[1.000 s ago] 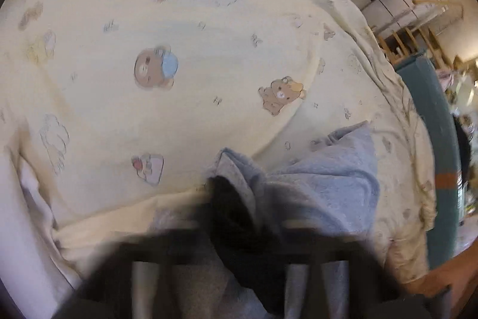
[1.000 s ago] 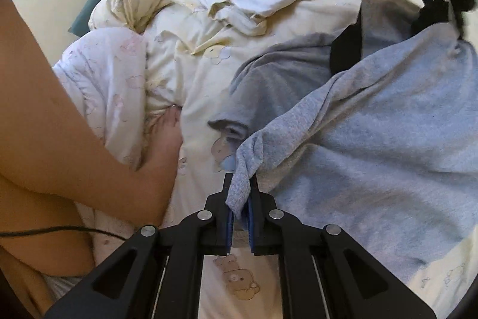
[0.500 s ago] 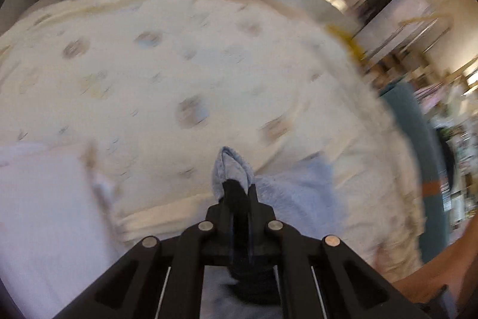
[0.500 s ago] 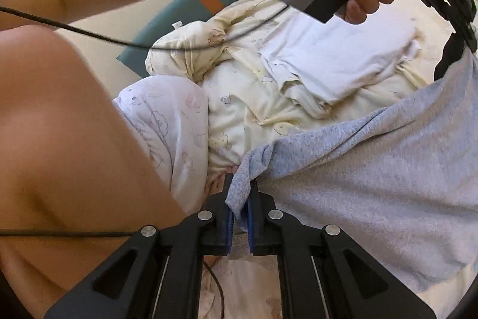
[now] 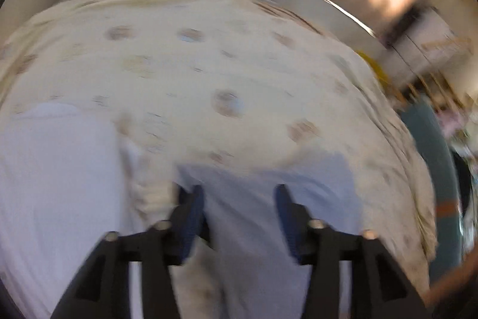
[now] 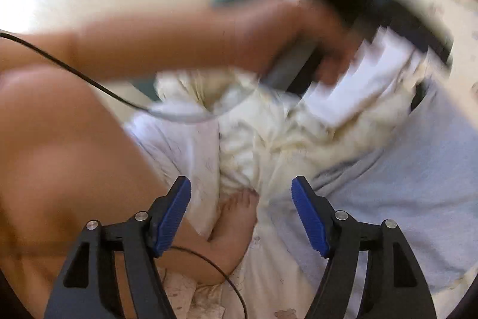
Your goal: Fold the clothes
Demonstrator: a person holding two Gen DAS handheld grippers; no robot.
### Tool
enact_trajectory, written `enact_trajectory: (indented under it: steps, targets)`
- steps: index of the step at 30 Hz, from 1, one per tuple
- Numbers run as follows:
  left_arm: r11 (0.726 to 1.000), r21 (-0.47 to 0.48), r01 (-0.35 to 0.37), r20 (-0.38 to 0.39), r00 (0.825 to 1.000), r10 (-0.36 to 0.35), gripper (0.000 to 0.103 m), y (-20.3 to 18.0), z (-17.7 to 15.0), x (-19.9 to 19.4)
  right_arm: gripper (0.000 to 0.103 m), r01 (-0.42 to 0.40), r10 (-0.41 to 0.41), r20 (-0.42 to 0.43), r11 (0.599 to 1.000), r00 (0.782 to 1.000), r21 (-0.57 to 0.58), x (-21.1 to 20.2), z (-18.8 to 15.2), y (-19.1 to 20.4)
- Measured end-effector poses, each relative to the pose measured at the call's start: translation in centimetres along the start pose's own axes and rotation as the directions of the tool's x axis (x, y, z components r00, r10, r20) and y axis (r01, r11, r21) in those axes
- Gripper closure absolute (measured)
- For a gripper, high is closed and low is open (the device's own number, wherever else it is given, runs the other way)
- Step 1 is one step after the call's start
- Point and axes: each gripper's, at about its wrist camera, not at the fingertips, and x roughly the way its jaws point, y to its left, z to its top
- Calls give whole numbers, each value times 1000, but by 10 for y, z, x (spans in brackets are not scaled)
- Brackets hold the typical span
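Note:
A grey garment (image 5: 257,217) lies spread on the cream bear-print bed sheet (image 5: 209,65). My left gripper (image 5: 237,195) hovers above the garment's near edge. Its jaws are opening and no cloth is between the blue pads; the view is blurred. In the right wrist view the same grey garment (image 6: 418,184) lies flat at the right. My right gripper (image 6: 241,181) is above the bed beside the garment's left edge, jaws opening, nothing between them. The pads (image 6: 174,211) are bare.
A folded white cloth (image 5: 53,184) lies left of the garment, also seen as the white cloth (image 6: 358,85). A person's arm (image 6: 179,41), thigh (image 6: 68,154) and foot (image 6: 236,217) fill the left. A crumpled cream quilt (image 6: 269,133), a cable (image 6: 89,82) and a teal mat (image 5: 433,157) are nearby.
Both grippers were shut on the grey garment's corners; now both have let go, spread their jaws and risen. The garment has dropped flat onto the bed.

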Motion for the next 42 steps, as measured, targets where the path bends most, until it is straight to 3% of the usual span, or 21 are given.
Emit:
enact_trajectory:
  steps: [1,3,6,9,10,13,14,16,19,21,25,27,28,29,30,31,32,34,36,40,42]
  targets:
    - [1000,26,-11,-28,1000,12,43,-9,-8,2,29,107,-107,26,994,994,-20,-14,-6,-8]
    - [1000,2,-3,-107,994,3,43,-13,-38,9,28,301,-301,33,954,953,10,-37,-25,-44]
    - [995,-94,15,-232,972,-37,43,-3,-80,22,29,393,-384,-89,869,919,302,-62,-77,-138]
    - [982,-184,-29,-290,957,-26,43,15,-124,28,28,451,-401,-207,783,892,429,-63,-123,-181]
    - [977,-215,-17,-298,953,-49,43,18,-133,29,28,452,-379,-247,763,892,462,-58,-138,-188]
    - [981,-193,-27,-307,951,-34,43,14,-140,35,28,328,-207,-277,787,938,522,-34,-167,-190]
    - [986,-155,-63,-295,955,14,43,10,-138,37,28,322,-195,-286,796,938,513,-26,-170,-187]
    - [981,-178,-82,-257,966,35,43,10,-131,42,28,307,-170,-300,809,939,501,-12,-176,-183]
    - [973,-215,-80,-218,975,32,43,12,-117,52,28,256,-114,-277,788,954,560,1,-177,-189]
    - [974,-214,-81,-208,977,36,43,11,-109,61,28,212,-45,-276,759,960,616,11,-182,-195]
    - [985,-141,-101,-223,972,67,43,0,-105,83,28,49,174,-207,641,963,766,20,-205,-197]
    - [989,-96,-109,-214,973,87,44,-5,-110,87,28,47,192,-214,629,958,776,26,-212,-193]
    - [989,-99,-106,-216,973,82,49,-4,-113,90,28,63,185,-225,625,956,778,31,-215,-191]
    - [989,-115,-97,-223,972,69,51,-3,-115,93,30,80,174,-239,627,955,775,37,-217,-189]
    - [987,-129,-96,-223,973,66,51,-1,-115,94,35,106,142,-263,661,954,743,41,-215,-185]
    - [985,-142,-96,-223,973,63,51,0,-115,95,70,143,91,-301,727,949,672,45,-209,-176]
    - [983,-154,-96,-222,973,60,51,1,-115,95,97,177,44,-335,781,941,599,49,-204,-167]
    - [983,-156,-97,-223,973,61,51,3,-114,92,97,221,-14,-387,840,922,495,51,-198,-152]
    - [982,-153,-108,-224,972,72,51,4,-113,90,97,250,-54,-426,873,903,418,43,-199,-144]
    - [978,-168,-122,-217,973,84,51,8,-111,87,101,258,-35,-435,847,900,466,10,-221,-157]
    - [976,-173,-132,-216,972,93,51,10,-110,88,102,264,4,-474,826,880,498,11,-237,-162]
